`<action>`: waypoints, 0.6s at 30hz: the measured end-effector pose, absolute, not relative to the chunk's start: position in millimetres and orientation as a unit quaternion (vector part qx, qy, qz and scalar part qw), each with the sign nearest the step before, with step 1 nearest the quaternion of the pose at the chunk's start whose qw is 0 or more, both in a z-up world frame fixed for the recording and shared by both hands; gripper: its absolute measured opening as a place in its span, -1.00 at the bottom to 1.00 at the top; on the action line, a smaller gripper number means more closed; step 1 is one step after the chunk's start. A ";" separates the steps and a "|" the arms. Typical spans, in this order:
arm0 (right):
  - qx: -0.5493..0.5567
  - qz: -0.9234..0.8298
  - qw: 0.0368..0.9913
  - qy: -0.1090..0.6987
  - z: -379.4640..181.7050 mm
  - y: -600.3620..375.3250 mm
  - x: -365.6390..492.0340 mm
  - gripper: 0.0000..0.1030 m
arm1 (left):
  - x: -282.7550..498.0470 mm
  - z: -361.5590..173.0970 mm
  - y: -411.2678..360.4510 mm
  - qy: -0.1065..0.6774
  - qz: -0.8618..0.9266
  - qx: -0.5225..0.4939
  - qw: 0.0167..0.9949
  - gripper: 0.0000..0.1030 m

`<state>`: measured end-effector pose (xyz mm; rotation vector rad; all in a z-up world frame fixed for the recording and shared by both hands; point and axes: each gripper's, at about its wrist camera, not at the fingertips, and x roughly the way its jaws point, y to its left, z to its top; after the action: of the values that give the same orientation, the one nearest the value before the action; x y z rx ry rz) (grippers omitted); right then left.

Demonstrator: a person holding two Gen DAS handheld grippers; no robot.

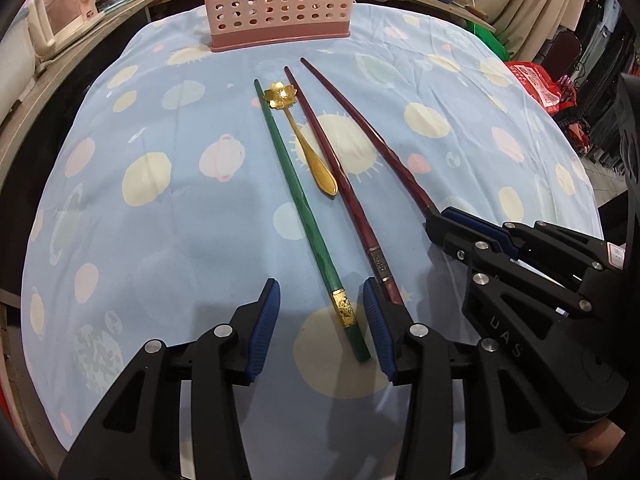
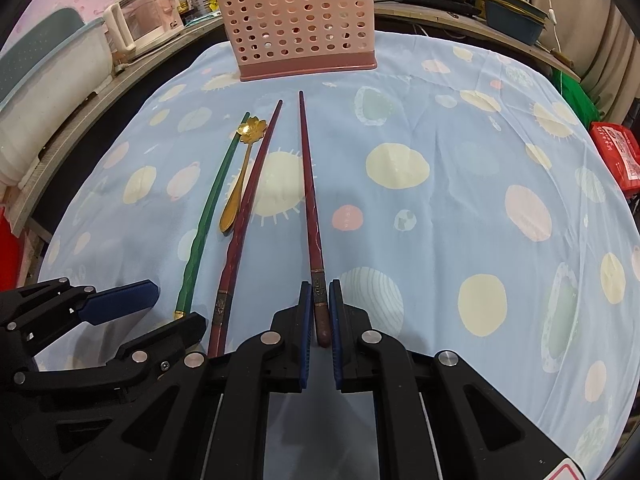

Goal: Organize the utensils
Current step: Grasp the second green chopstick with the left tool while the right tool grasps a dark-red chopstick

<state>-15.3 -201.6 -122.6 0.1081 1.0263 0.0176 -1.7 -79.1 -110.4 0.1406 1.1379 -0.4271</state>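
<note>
— Right gripper [image 2: 320, 308]?
— Clamped on the thick end of one dark red wooden chopstick [image 2: 310, 200], tip toward the pink perforated plastic basket [image 2: 296, 28].
— Left gripper [image 1: 320, 328]?
— Spread apart, straddling the green chopstick [image 1: 296, 200] — no contact. Beside it, gold flower-bowled spoon [image 1: 308, 144] and second red chopstick [image 1: 336, 168], flat on the blue planet-print cloth [image 1: 160, 200].

Pastel planets on blue, utensils in green, red and gold

Light-blue tablecloth [image 2: 460, 128] printed with yellow, pink and green planets; pink perforated utensil caddy [image 2: 298, 28]; green chopstick [image 1: 298, 204] with gold band; two dark-red chopsticks [image 1: 340, 168]; gold flower-headed spoon [image 1: 304, 140]; black grippers, blue pads [image 1: 266, 328]
</note>
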 end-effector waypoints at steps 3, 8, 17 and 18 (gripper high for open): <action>0.052 0.009 0.870 0.490 -122.3 -201.0 -16.6 -0.85 | -2.0 -110.9 -74.7 0.536 -0.201 0.056 0.818 -0.21; 0.054 0.010 0.870 0.490 -121.1 -200.4 -18.3 -0.85 | -1.0 -111.3 -60.8 0.538 -0.193 0.029 0.820 -0.58; 0.056 0.017 0.878 0.475 -106.9 -197.8 -24.5 -0.86 | 3.2 -104.7 -34.8 0.536 -0.179 -0.022 0.825 -0.87; 0.059 0.020 0.880 0.471 -102.1 -197.6 -24.5 -0.86 | 3.1 -101.1 -33.0 0.530 -0.176 -0.021 0.829 -0.87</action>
<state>-24.5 -197.6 -102.1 0.1225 0.9816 0.0417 3.1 -33.0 -101.1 -0.0453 1.1251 -0.3742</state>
